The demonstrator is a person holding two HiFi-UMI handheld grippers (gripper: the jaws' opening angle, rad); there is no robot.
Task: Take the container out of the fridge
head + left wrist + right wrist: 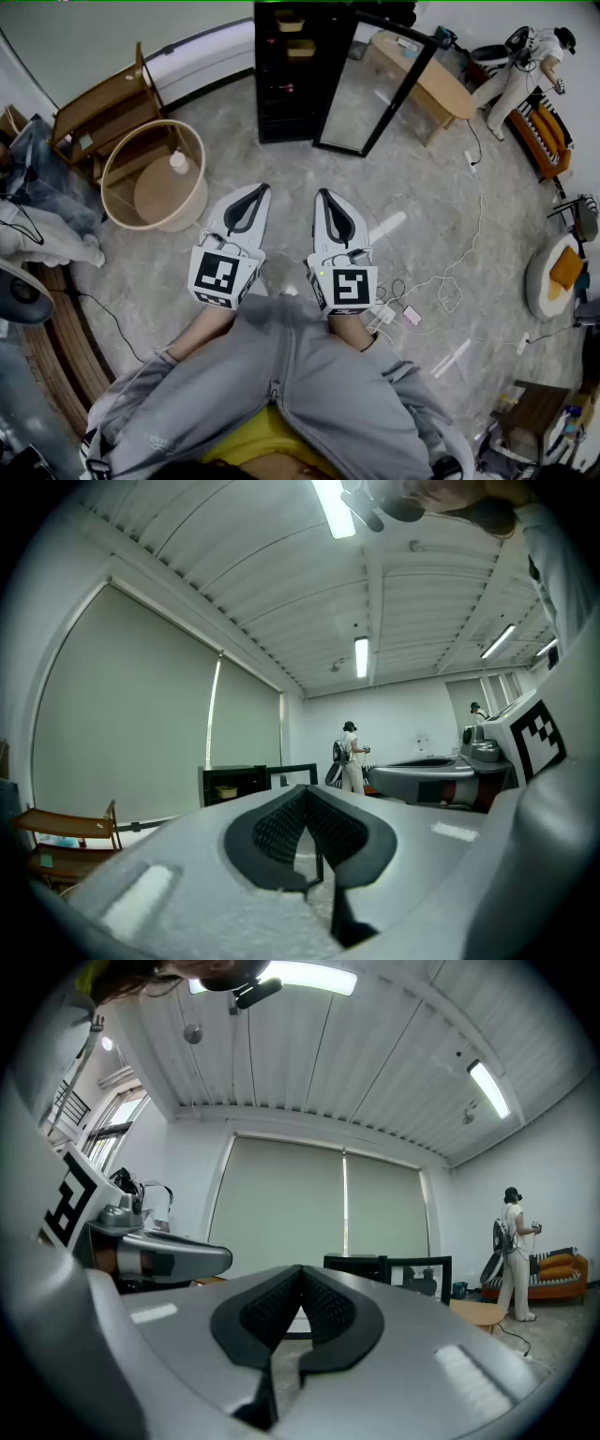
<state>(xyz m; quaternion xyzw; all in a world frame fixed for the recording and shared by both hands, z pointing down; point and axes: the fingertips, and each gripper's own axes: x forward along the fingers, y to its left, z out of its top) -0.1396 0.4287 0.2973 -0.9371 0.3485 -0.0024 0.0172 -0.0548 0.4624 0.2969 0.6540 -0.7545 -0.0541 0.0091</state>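
In the head view, we hold the left gripper (255, 195) and the right gripper (326, 199) side by side above the floor. Both point at the black fridge (281, 94), which is well apart from them with its door (366, 89) open. The tan container (300, 49) sits on an upper shelf. In the left gripper view, the jaws meet on nothing. In the right gripper view, they are likewise closed and empty. We judge the approach is the step in hand; next we need to come closer and part the jaws.
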